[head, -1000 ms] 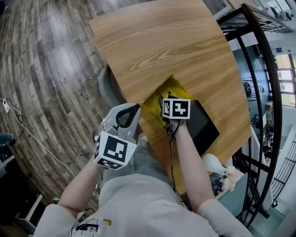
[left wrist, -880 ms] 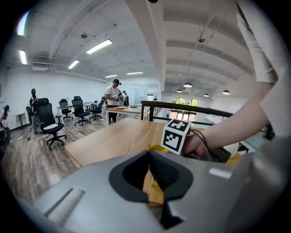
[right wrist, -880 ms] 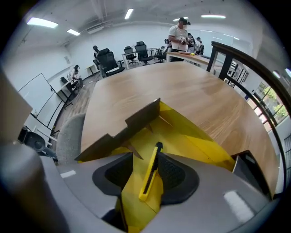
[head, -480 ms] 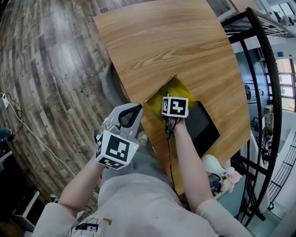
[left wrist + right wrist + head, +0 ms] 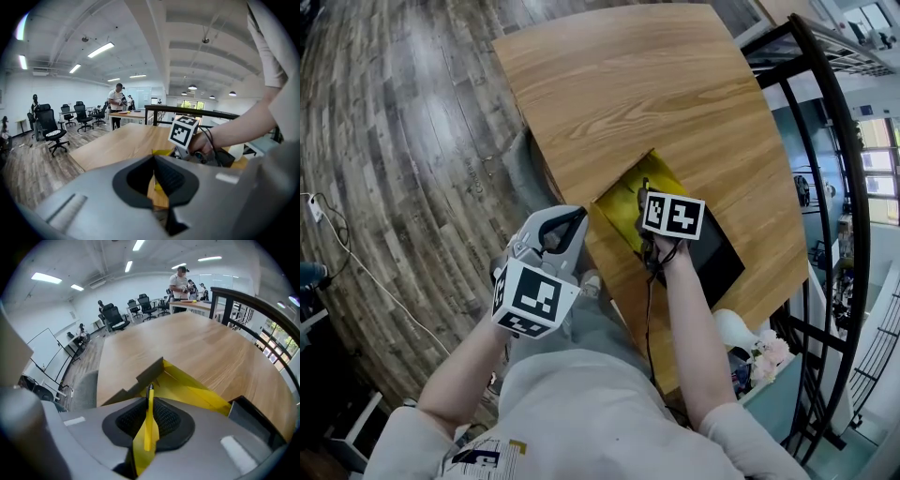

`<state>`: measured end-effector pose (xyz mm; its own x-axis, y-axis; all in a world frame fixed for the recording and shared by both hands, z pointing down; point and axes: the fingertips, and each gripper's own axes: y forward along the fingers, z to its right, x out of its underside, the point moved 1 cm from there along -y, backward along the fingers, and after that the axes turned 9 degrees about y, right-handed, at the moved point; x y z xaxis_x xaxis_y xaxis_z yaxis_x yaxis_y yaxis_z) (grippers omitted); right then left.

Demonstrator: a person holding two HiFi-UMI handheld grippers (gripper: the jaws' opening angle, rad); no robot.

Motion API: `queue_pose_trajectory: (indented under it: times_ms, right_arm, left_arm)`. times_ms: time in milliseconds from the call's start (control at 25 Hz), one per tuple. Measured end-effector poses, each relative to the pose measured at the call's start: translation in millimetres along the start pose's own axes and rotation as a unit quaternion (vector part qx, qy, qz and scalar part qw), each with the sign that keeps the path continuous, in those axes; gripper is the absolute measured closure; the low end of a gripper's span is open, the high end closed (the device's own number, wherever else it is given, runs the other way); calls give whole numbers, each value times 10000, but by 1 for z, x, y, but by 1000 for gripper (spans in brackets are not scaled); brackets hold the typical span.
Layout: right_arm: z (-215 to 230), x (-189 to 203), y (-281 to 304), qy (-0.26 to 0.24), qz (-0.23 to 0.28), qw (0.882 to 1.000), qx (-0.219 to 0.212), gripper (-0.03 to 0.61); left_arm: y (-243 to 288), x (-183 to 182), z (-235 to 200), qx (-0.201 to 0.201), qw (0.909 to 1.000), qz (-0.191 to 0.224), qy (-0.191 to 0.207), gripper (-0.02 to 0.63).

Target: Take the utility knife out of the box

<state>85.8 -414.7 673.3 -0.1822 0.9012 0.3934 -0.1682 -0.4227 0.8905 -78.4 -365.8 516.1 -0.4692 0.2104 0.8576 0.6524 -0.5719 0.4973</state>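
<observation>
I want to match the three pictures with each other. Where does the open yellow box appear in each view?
Head view: the yellow box lies at centre, on the near edge of the wooden table.
Left gripper view: only a small yellow corner shows, just below centre.
Right gripper view: lower centre, with a flap raised at its left.
Shared landmark: the wooden table.

Right gripper (image 5: 149, 397) closing on the yellow utility knife (image 5: 148, 430)
The knife stands edge-on between the black pads, over the open yellow box (image 5: 192, 390) at the near edge of the wooden table (image 5: 187, 341).
</observation>
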Motion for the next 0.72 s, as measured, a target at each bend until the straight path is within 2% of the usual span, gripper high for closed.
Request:
queue_pose_trajectory:
  times_ms: [160,360,560,720]
  right_arm:
    - [-15,-19,-41,-148,733,9970,-199,531]
    - [-31,-41,-108,-442,1463,9874,-409,531]
    - [-49,-49,-179,-647,2067,9734,-743,531]
    - [-62,-54,-237,-694,2589,9576,-1058,529]
  left_arm:
    - [-13,-17,7,34,9999,130,59,612]
    - [-31,-48,13,-133,9990,352,243,612]
    - [-53,-80,25,-360,9968,612,370,612]
    - [-73,-110,31,-584,9934,895,425,612]
